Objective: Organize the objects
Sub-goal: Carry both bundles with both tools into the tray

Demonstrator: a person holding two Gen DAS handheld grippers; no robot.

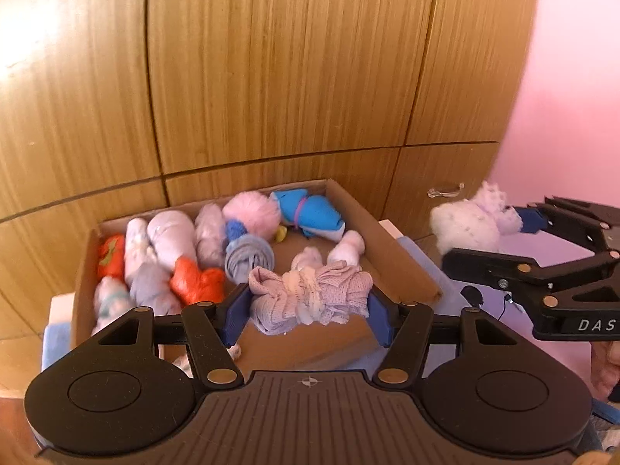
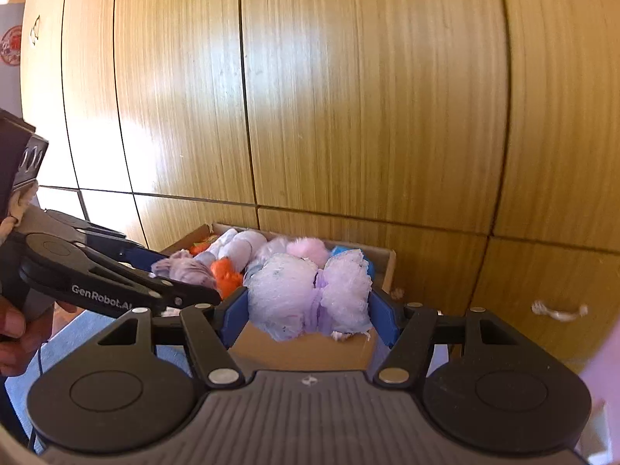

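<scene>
Left tool (image 1: 308,306) clamped on pink sock bundle (image 1: 310,298), right tool (image 2: 308,310) gripping fluffy lilac bundle (image 2: 310,294); both above cardboard box (image 1: 391,248)

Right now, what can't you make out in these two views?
- Cardboard box floor: left wrist view, near part hidden behind the pink sock bundle in the left hand-held gripper.
- Box contents: right wrist view, mostly hidden by the fluffy lilac bundle in the right hand-held gripper.
</scene>
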